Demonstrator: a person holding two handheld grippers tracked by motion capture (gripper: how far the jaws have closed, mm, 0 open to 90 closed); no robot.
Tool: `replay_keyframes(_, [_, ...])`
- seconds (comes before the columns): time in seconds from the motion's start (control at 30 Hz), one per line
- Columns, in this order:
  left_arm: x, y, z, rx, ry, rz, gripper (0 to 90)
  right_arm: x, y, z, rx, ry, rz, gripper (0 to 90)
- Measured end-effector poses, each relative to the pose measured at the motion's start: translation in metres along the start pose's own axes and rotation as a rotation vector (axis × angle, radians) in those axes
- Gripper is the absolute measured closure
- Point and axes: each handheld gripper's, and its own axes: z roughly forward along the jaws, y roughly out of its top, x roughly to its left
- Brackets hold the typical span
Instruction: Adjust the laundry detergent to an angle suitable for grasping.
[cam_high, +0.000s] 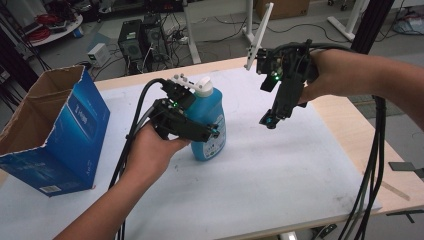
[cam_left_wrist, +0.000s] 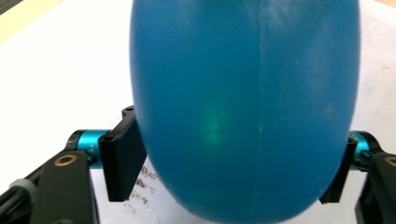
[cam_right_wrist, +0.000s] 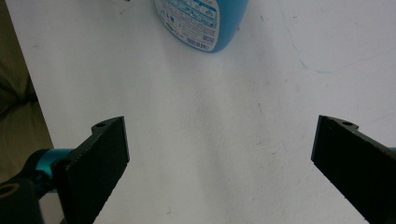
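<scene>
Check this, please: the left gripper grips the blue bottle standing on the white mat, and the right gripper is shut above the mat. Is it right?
One thing is wrong: the right gripper is open, not shut. The right gripper view shows its jaws wide apart with nothing between them, above the white mat. The rest holds: the left gripper grips the blue bottle, which stands on the mat.

The right gripper (cam_right_wrist: 219, 158) is hanging over the white mat (cam_right_wrist: 224, 116), its two black jaws standing wide apart with nothing between them; the blue bottle (cam_right_wrist: 205, 21) is sitting on the mat well beyond the jaws, its printed label facing this way, apart from both; a faint curved scuff is running across the mat to one side of the bottle; the mat's edge is lying off to the bottle's other side, with tan tabletop (cam_right_wrist: 18, 126) showing past it.
</scene>
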Motion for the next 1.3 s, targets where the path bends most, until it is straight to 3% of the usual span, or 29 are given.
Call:
replay_keyframes(0.47, [-0.0042,-0.0014,0.0022,-0.043,0.016,0.035,37.1,-0.0001,0.0003,0.0014,0.003,0.007,-0.004,3.3])
replay_keyframes(0.53, [-0.0053,-0.0019,0.0038,-0.055,0.018,0.020,38.2,-0.0002,0.0004,0.0014,0.003,0.009,-0.003,3.3])
replay_keyframes(0.83, [-0.0047,-0.0024,0.0039,-0.051,0.022,0.041,42.6,-0.0012,-0.0006,0.0025,0.003,0.010,0.002,3.3])
replay_keyframes(0.97, [-0.0043,-0.0040,0.0044,-0.075,0.011,0.032,43.7,-0.0010,0.0003,0.0034,0.004,0.012,-0.001,3.3])
replay_keyframes(1.17, [-0.0039,-0.0034,0.0028,-0.068,-0.008,0.071,44.7,-0.0019,0.0004,0.0039,0.004,0.013,0.001,3.3])
replay_keyframes(1.3, [0.0015,-0.0031,-0.0027,-0.086,-0.066,0.049,44.9,-0.0025,-0.0002,0.0037,0.002,0.013,0.001,3.3])
